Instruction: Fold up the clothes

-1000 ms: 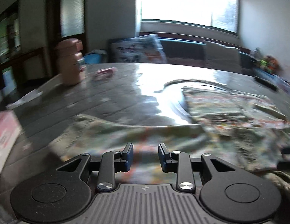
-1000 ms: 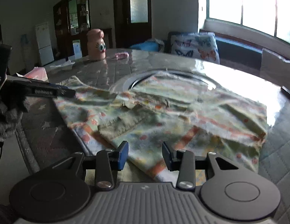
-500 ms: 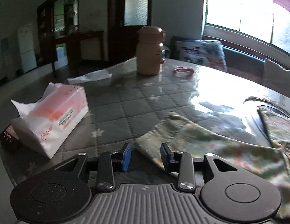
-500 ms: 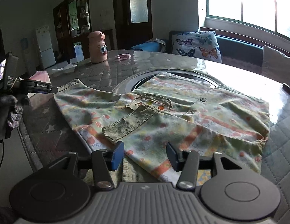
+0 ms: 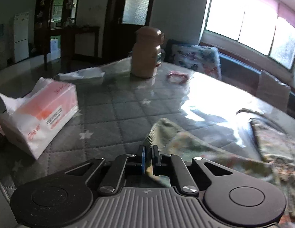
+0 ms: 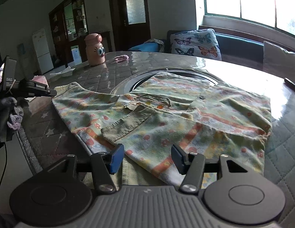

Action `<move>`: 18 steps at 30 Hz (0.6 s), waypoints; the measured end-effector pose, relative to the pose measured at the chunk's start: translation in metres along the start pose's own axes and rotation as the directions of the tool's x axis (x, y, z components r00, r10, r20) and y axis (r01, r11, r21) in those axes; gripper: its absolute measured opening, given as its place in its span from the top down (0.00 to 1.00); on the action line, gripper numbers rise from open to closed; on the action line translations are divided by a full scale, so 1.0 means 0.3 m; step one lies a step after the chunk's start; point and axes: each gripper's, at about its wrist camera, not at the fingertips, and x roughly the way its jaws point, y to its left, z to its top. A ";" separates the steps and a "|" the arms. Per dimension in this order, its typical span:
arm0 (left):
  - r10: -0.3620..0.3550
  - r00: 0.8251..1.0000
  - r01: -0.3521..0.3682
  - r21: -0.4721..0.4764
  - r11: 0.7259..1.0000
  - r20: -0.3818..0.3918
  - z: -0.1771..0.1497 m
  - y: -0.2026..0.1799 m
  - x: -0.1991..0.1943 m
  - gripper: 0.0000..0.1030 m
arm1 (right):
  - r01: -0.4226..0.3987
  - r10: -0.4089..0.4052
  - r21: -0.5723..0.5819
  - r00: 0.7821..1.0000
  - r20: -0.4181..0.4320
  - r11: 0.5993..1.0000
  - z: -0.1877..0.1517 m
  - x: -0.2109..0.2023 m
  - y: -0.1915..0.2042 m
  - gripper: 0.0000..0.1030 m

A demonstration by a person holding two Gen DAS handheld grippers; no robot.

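Note:
A green patterned child's shirt (image 6: 166, 114) lies spread on the quilted table, one sleeve folded over its front. In the left wrist view its left sleeve (image 5: 185, 142) runs toward me, and my left gripper (image 5: 149, 154) is shut on the ribbed sleeve cuff (image 5: 150, 138). The left gripper also shows in the right wrist view (image 6: 39, 91), at the shirt's left sleeve end. My right gripper (image 6: 146, 156) is open, its fingers just above the shirt's near hem, holding nothing.
A tissue pack (image 5: 39, 112) lies at the left. A pink bottle with eyes (image 6: 94, 50) and a small pink item (image 6: 121, 57) stand at the far side. A round turntable ring (image 6: 128, 81) lies under the shirt. A dark remote (image 6: 292, 83) lies at the right.
My left gripper has closed on the sleeve cuff; half a second ago it was open just before it. My right gripper has opened wider and stayed at the hem.

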 end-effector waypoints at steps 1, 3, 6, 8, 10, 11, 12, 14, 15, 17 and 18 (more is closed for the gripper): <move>-0.028 1.000 0.028 0.002 1.000 0.010 0.005 -0.018 -0.019 0.93 | 0.005 -0.005 0.006 1.000 0.002 1.000 -0.002 -0.003 -0.006 0.46; -0.093 0.995 0.092 0.019 0.996 0.028 0.013 -0.063 -0.058 0.94 | 0.016 -0.016 0.018 1.000 0.006 1.000 -0.003 -0.010 -0.018 0.46; -0.204 0.978 0.201 0.062 0.978 0.047 0.024 -0.157 -0.117 0.94 | 0.032 -0.033 0.044 0.999 0.017 0.999 -0.003 -0.026 -0.043 0.47; -0.284 0.958 0.279 0.088 0.956 0.045 0.028 -0.226 -0.148 0.94 | 0.040 -0.042 0.061 0.999 0.026 0.997 -0.003 -0.037 -0.060 0.47; -0.360 0.932 0.355 0.118 0.928 0.032 0.026 -0.297 -0.178 0.94 | 0.050 -0.053 0.083 0.998 0.036 0.995 -0.003 -0.050 -0.082 0.47; -0.400 0.916 0.394 0.126 0.911 0.024 0.024 -0.332 -0.190 0.94 | 0.056 -0.061 0.095 0.997 0.042 0.994 -0.002 -0.057 -0.094 0.47; -0.439 0.899 0.433 0.134 0.892 0.016 0.021 -0.367 -0.202 0.94 | 0.063 -0.068 0.105 0.997 0.047 0.992 -0.002 -0.062 -0.105 0.47; -0.512 0.859 0.507 0.153 0.849 -0.004 0.010 -0.441 -0.220 0.94 | 0.075 -0.082 0.123 0.995 0.056 0.990 -0.004 -0.072 -0.125 0.47; -0.537 0.843 0.532 0.164 0.831 -0.013 0.000 -0.478 -0.227 0.94 | 0.081 -0.089 0.135 0.994 0.061 0.988 -0.005 -0.078 -0.137 0.47; -0.584 0.810 0.582 0.183 0.792 -0.047 -0.024 -0.552 -0.228 0.94 | 0.090 -0.102 0.159 0.992 0.070 0.983 -0.008 -0.088 -0.160 0.47; -0.599 0.798 0.600 0.193 0.777 -0.067 -0.037 -0.584 -0.227 0.94 | 0.095 -0.109 0.171 0.991 0.074 0.981 -0.009 -0.094 -0.172 0.47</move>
